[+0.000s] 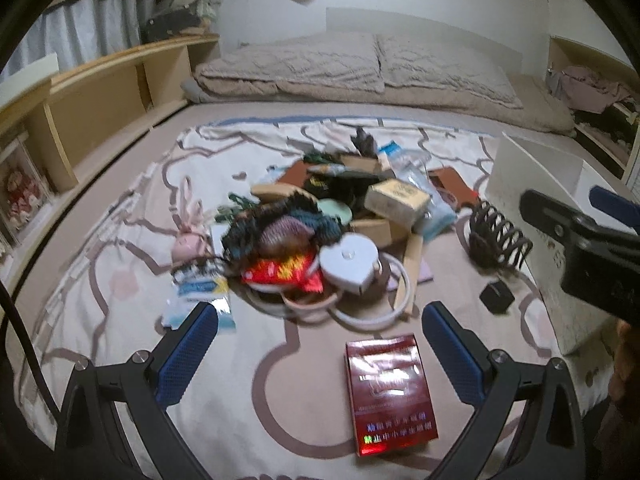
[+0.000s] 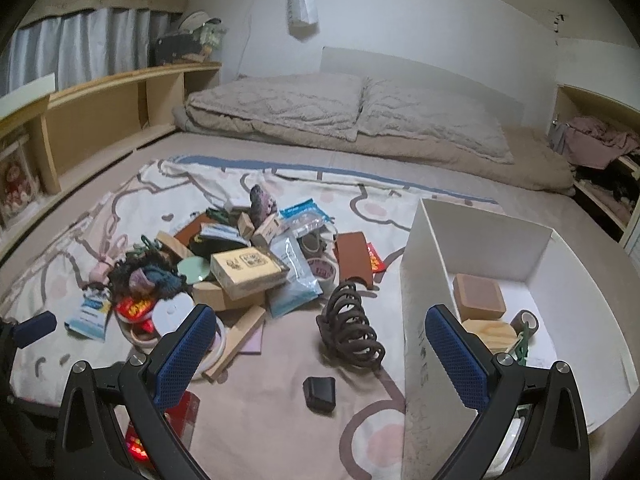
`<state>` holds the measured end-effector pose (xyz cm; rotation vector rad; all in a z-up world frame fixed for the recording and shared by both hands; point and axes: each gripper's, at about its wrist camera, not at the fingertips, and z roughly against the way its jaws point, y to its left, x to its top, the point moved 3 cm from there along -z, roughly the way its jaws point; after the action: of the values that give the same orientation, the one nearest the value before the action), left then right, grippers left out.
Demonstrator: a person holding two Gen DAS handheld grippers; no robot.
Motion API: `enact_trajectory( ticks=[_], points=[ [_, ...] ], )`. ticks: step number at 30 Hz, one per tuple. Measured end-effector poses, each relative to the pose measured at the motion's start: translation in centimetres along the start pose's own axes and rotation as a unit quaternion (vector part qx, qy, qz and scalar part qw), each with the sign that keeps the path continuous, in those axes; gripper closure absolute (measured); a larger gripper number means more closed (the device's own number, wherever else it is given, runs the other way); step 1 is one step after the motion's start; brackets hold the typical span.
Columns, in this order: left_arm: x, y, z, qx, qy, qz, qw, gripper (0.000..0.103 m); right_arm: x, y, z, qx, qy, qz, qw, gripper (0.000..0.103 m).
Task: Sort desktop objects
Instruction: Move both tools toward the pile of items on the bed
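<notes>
A heap of small objects [image 1: 316, 220] lies on a patterned blanket: wooden blocks, packets, a white round case [image 1: 348, 260], knitted items. Between the open fingers of my left gripper [image 1: 320, 320], nearer the camera, a red cigarette pack [image 1: 390, 392] lies flat on the blanket. My right gripper [image 2: 320, 332] is open and empty above the blanket; its right finger [image 2: 456, 360] overlaps the near wall of a white storage box [image 2: 440, 264]. That box holds a brown block [image 2: 478, 296], a wooden piece, a tape roll [image 2: 528, 320] and a green item. The heap [image 2: 224, 268] sits left of it.
A dark coiled hair clip [image 2: 352, 328] and a small black box [image 2: 319, 394] lie on the blanket left of the white box. Pillows [image 2: 352, 112] lie at the bed's far end. Wooden shelves [image 2: 100, 120] run along the left, a cluttered shelf [image 2: 600, 152] at the right.
</notes>
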<state>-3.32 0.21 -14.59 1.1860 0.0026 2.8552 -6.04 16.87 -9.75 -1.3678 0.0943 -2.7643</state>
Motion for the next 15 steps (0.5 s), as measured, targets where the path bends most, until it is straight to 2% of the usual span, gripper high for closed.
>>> enact_trajectory(
  ticks=[9, 15],
  points=[
    [-2.9, -1.7, -1.7, -0.033, 0.051, -0.010, 0.9981, 0.000, -0.6, 0.4, -1.1, 0.003, 0.017, 0.004, 1.000, 0.000],
    [-4.0, -2.9, -2.8, -0.038, 0.079, -0.021, 0.9959, 0.000, -0.8, 0.2, -1.9, 0.007, 0.030, -0.003, 1.000, 0.000]
  ],
)
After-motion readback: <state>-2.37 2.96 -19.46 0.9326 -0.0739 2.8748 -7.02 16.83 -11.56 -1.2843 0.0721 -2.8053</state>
